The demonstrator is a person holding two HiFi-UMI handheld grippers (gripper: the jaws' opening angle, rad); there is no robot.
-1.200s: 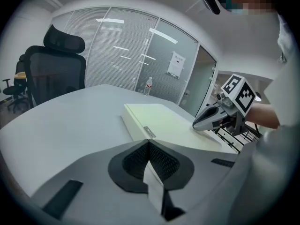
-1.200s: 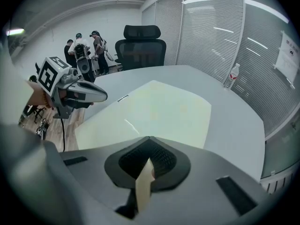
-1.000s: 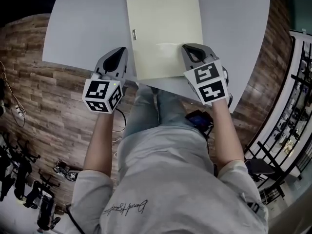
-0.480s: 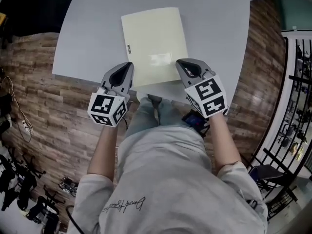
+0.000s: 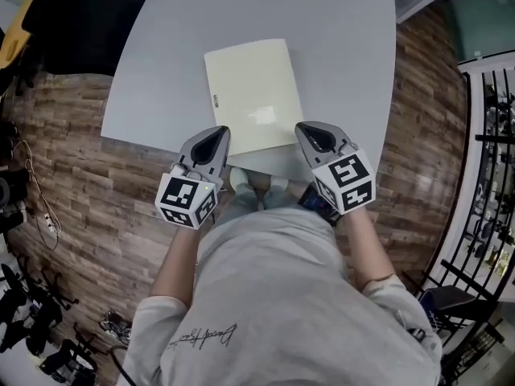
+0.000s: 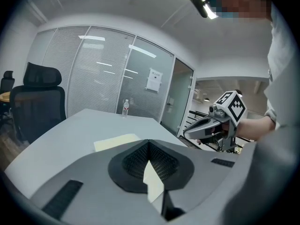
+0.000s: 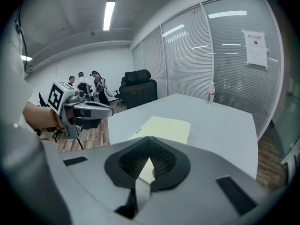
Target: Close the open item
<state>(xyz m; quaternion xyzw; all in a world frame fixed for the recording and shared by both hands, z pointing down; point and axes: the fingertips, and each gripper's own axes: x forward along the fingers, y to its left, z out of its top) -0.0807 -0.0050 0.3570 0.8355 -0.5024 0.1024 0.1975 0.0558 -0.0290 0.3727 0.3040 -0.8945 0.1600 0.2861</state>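
Pale yellow folder (image 5: 251,95): lying flat on the grey table (image 5: 346,47), short edge toward the person, cover down. Looks shut already, tbh.

Starting at the jaws. Left gripper (image 5: 217,133): pinched down to a thin slit, holding nothing, just a sliver of yellow showing through from beyond. Right gripper (image 5: 308,129): same deal, pressed together and empty. Hovering at the folder's two near corners, one each side; can't tell about contact.

Guessing thin card or plastic, so light, bendy and slick on that smooth tabletop. Would probably skate away rather than lift if poked. Best to nip a cover by its free long edge, opposite the side with the small label (likely the spine), and pin the other half down.

Further out: water bottle (image 6: 125,108) at the table's far end, black office chair (image 6: 37,97) beside the table.
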